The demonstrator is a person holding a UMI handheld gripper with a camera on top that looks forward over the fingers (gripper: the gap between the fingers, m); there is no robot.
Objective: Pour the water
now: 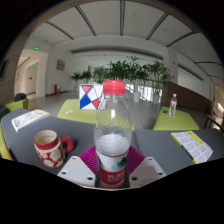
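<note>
Right now we've got the bottle (113, 135) upright between the fingers, pads (93, 158) pressing its lower body from both sides, so the gripper (113, 168) looks closed on it, red cap straight up w/ the long axis vertical. Our target, the mug (48, 148), sits on the table (160, 142) to the left of the bottle & a bit nearer us, close by but not touching. So we reckon the pour turns on shifting left & tipping the neck that way, over the mug's rim

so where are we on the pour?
Done: the gripper is closed on the water bottle. In hand: the bottle is upright, red cap still on. Left: uncapping, then pouring; the mug beside it on the table hasn't been reached.
</note>
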